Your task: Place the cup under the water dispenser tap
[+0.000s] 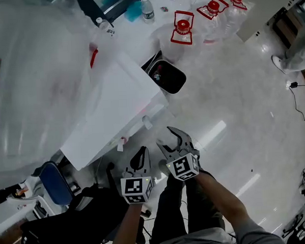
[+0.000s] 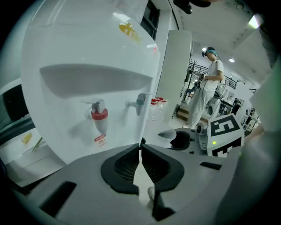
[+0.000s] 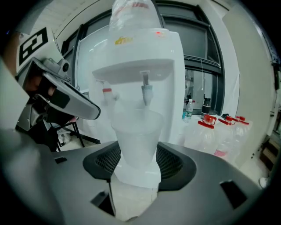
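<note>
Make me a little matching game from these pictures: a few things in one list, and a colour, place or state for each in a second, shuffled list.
Things:
1. cup
2. left gripper
3. large bottles
4. bin

Descriptions:
A. black, on the floor beside the water dispenser
B. jaws together, nothing between them
C. held between the jaws of the right gripper
D. clear, with red caps and handles

Pairs: 1-C, 2-B, 3-D, 4-A.
</note>
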